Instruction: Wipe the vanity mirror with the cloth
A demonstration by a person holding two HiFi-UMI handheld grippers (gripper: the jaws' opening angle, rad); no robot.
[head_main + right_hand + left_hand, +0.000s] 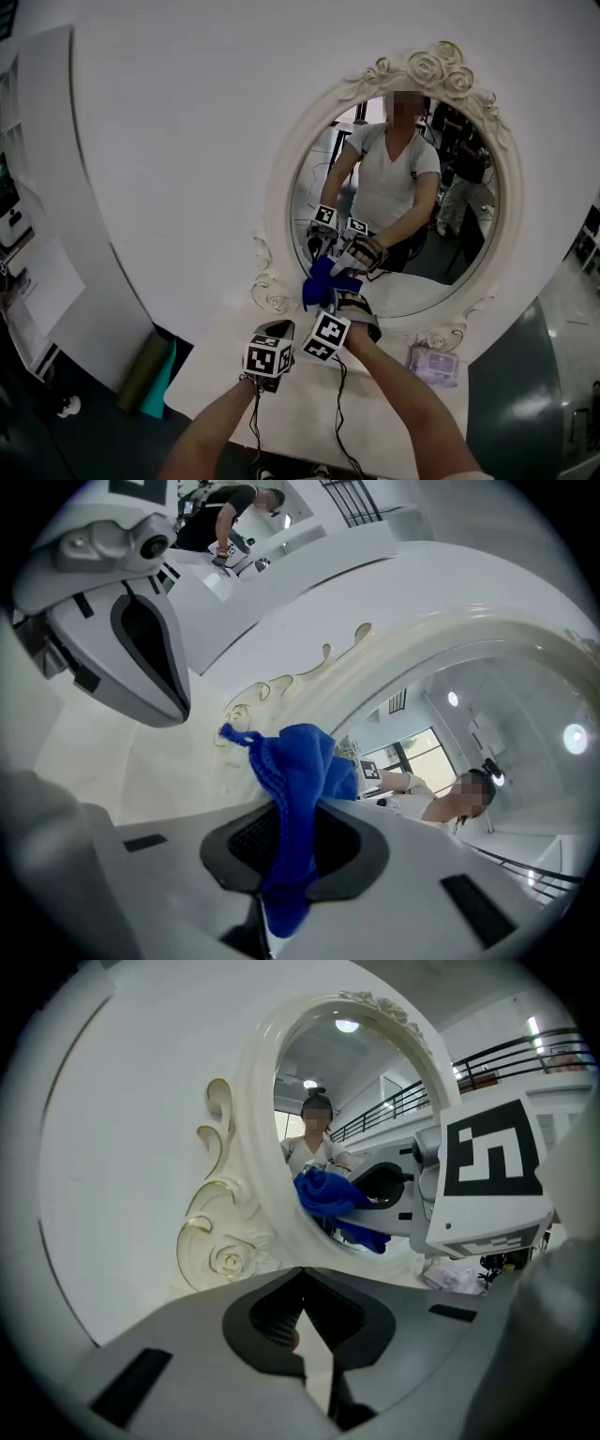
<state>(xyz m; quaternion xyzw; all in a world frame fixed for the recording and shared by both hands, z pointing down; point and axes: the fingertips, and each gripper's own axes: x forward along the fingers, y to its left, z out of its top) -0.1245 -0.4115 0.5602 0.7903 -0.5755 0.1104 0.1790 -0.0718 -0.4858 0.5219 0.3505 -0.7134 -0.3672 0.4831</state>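
Observation:
An oval vanity mirror with an ornate cream frame (281,178) stands on a white table (220,380) against a white wall. My right gripper (336,295) is shut on a bunched blue cloth (323,279), which rests at the lower left of the glass by the frame. In the right gripper view the cloth (295,780) hangs out between the jaws of that gripper (291,841), beside the curved frame (394,667). My left gripper (278,325) hovers just left of it, low in front of the frame's rose scroll. It is shut on nothing (300,1283).
A lilac packet of wipes (433,364) lies on the table at the mirror's right foot. A green roll and a teal object (145,370) lean by the wall on the floor at left. Cables hang from both grippers toward me.

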